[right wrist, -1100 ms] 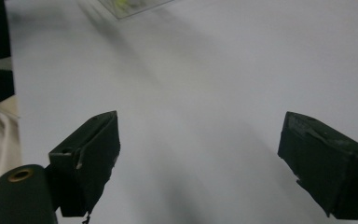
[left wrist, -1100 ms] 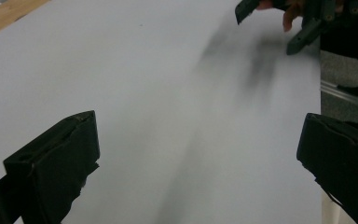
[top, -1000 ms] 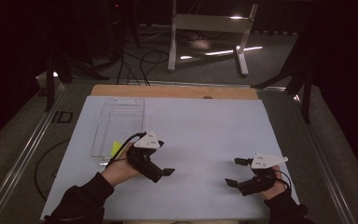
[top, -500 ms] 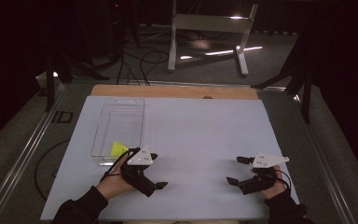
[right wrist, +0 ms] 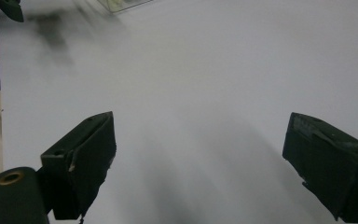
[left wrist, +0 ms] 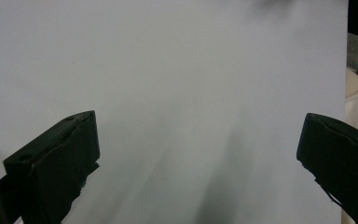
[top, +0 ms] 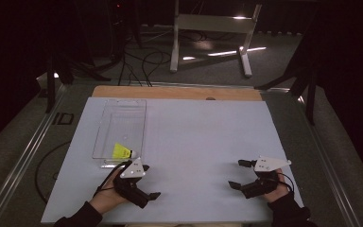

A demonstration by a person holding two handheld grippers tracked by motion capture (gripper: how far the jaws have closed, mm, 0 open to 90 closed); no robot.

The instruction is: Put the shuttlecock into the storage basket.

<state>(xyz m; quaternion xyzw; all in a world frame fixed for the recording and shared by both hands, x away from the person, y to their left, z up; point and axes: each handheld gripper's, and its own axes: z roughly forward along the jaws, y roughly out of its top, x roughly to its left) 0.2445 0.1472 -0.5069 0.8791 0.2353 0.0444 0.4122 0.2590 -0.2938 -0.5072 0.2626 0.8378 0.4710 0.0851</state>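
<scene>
Desk (top: 198, 142): white surface, bare between tools.
Yellow shuttlecock (top: 122, 152): in clear plastic tray (top: 123, 111), just at 12 o'clock of left tool (top: 144, 191).
Tools: left and right tool (top: 238, 175) both gape, empty.

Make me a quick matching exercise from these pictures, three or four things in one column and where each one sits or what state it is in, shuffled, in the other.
1. yellow piece
2. clear tray
3. left gripper
4. right gripper

a. open, near right of the table
b. far left of the white sheet
c. open, just before the tray
d. inside the tray's near end

Pairs: 1-d, 2-b, 3-c, 4-a
</scene>
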